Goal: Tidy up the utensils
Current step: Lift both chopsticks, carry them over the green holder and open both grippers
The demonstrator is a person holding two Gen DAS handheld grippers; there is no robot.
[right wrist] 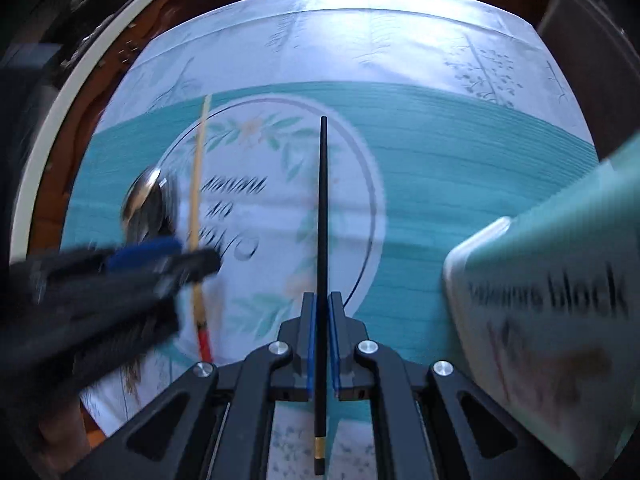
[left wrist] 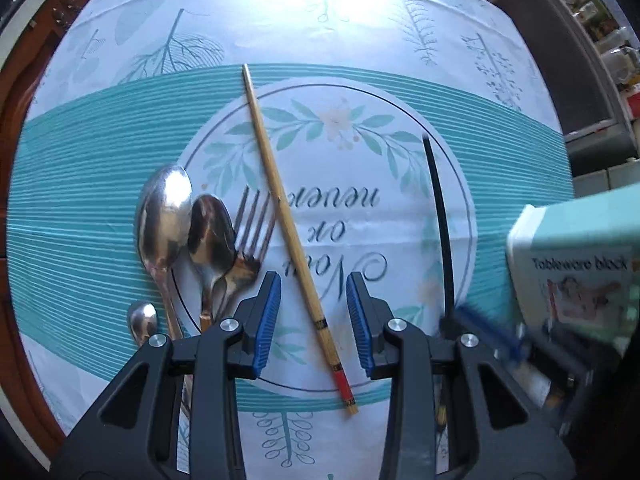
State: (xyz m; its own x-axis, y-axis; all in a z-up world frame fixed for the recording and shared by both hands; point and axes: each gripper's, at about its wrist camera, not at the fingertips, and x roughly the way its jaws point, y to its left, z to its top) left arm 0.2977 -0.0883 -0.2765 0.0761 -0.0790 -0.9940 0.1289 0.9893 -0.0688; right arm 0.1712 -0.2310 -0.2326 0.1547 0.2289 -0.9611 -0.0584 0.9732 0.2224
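Observation:
My right gripper (right wrist: 322,308) is shut on a black chopstick (right wrist: 322,200), which points forward over the placemat; it also shows in the left wrist view (left wrist: 439,216). My left gripper (left wrist: 313,292) is open above a bamboo chopstick (left wrist: 280,200) with a red end, which lies between its jaws on the mat; the bamboo chopstick shows blurred in the right wrist view (right wrist: 196,208). Two spoons (left wrist: 166,216), a fork (left wrist: 250,236) and a small spoon (left wrist: 142,320) lie together left of the left gripper. The left gripper appears blurred in the right wrist view (right wrist: 152,260).
A mint-green box marked "Tableware block" (left wrist: 580,272) stands at the right, also close by in the right wrist view (right wrist: 552,300). The teal and white placemat (left wrist: 100,200) covers a brown wooden table (left wrist: 28,80). Shelves with jars (left wrist: 600,20) stand at the far right.

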